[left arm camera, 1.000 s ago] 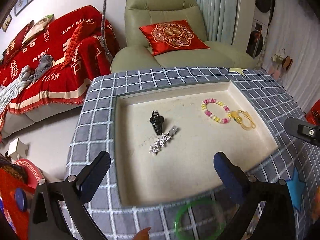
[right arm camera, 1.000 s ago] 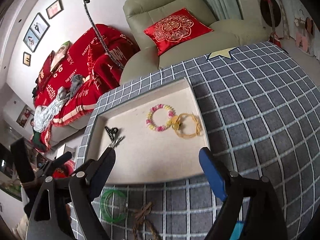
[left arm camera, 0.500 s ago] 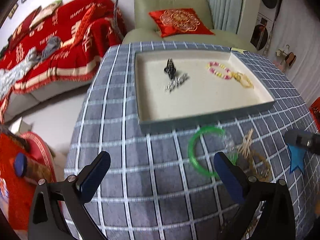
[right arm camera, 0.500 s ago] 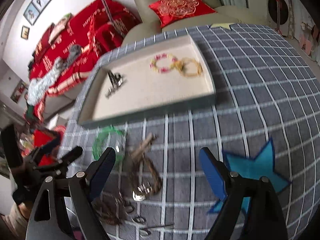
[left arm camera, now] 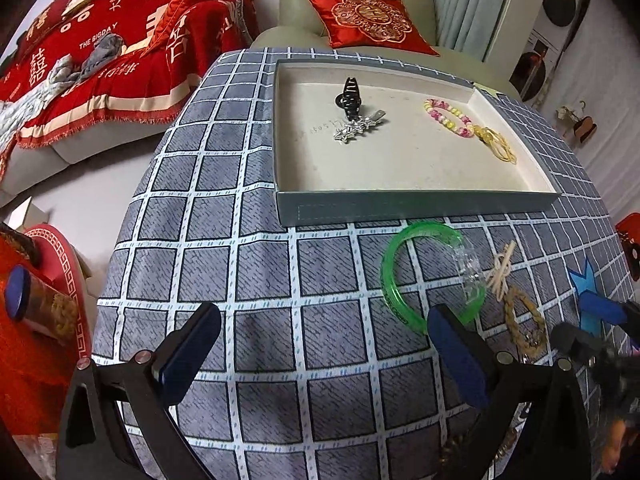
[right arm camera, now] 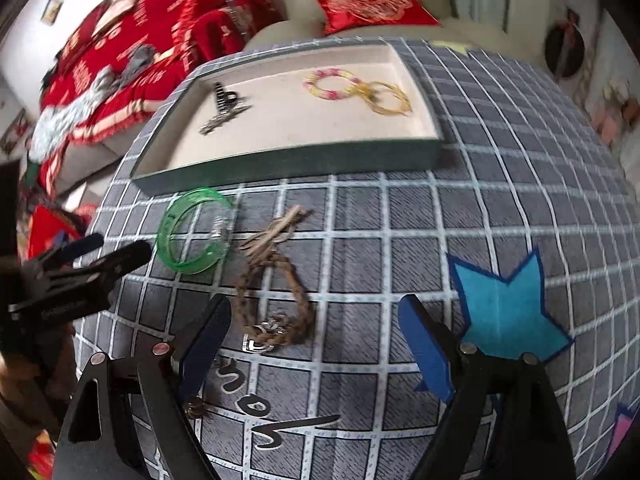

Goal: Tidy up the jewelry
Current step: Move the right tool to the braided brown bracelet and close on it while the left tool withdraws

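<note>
Both our grippers, left [left arm camera: 324, 354] and right [right arm camera: 314, 344], gape wide with nothing held. The braid [right arm camera: 276, 280] lies under the right one, the bangle [left arm camera: 424, 276] just beside the tray [left arm camera: 416, 202]. Risk: the pads pinch the cloth [right arm camera: 360, 208] with the braid, or snag the bangle it touches.

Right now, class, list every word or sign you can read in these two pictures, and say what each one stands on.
"HAPPY WED...", cut off: red fabric sofa throw
"THE BIGDAY": same throw
Large white Chinese characters: same throw, not legible to me
Gold emblem: red embroidered cushion, too ornate to read
Faint stitched lettering: cream tray floor, too small
Curly dark script: grey checked tablecloth, unreadable
</note>
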The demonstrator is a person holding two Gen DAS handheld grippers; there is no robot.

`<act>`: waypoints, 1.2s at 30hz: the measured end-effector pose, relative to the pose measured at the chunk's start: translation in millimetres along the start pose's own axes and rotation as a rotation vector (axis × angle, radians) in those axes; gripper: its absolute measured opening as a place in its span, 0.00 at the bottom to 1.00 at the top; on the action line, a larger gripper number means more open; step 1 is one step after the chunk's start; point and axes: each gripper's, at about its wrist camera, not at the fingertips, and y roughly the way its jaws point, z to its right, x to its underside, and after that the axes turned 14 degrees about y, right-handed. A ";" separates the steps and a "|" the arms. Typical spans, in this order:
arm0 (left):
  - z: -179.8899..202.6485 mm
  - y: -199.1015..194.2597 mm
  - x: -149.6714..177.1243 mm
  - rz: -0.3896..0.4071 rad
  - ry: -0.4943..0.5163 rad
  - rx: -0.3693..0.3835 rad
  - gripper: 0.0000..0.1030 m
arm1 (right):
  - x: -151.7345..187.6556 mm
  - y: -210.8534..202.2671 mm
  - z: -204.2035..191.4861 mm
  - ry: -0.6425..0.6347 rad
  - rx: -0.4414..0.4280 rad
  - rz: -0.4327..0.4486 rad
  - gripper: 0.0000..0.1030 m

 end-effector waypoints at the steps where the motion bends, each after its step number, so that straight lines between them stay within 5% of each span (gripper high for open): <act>1: -1.1 2.4 -0.6 -0.003 -0.004 0.000 1.00 | 1.2 -0.2 -5.7 -0.027 0.009 0.011 0.85; 9: -3.4 12.7 -4.6 -0.013 -0.012 0.034 1.00 | 9.1 8.3 -43.8 -0.155 -0.022 -0.013 0.50; 15: -0.5 19.3 -8.8 -0.021 -0.016 0.034 1.00 | 14.1 20.2 -54.5 -0.208 -0.012 -0.049 0.33; 24: 10.9 22.4 -12.5 -0.022 0.025 -0.003 0.97 | 15.4 27.3 -58.8 -0.245 0.013 -0.060 0.18; 28: 17.7 20.9 -14.7 -0.015 0.056 -0.021 0.85 | 15.2 26.9 -58.6 -0.243 0.019 -0.060 0.08; 36: 26.2 17.9 -17.0 -0.008 0.098 -0.023 0.65 | 8.7 13.6 -48.1 -0.184 -0.046 -0.045 0.07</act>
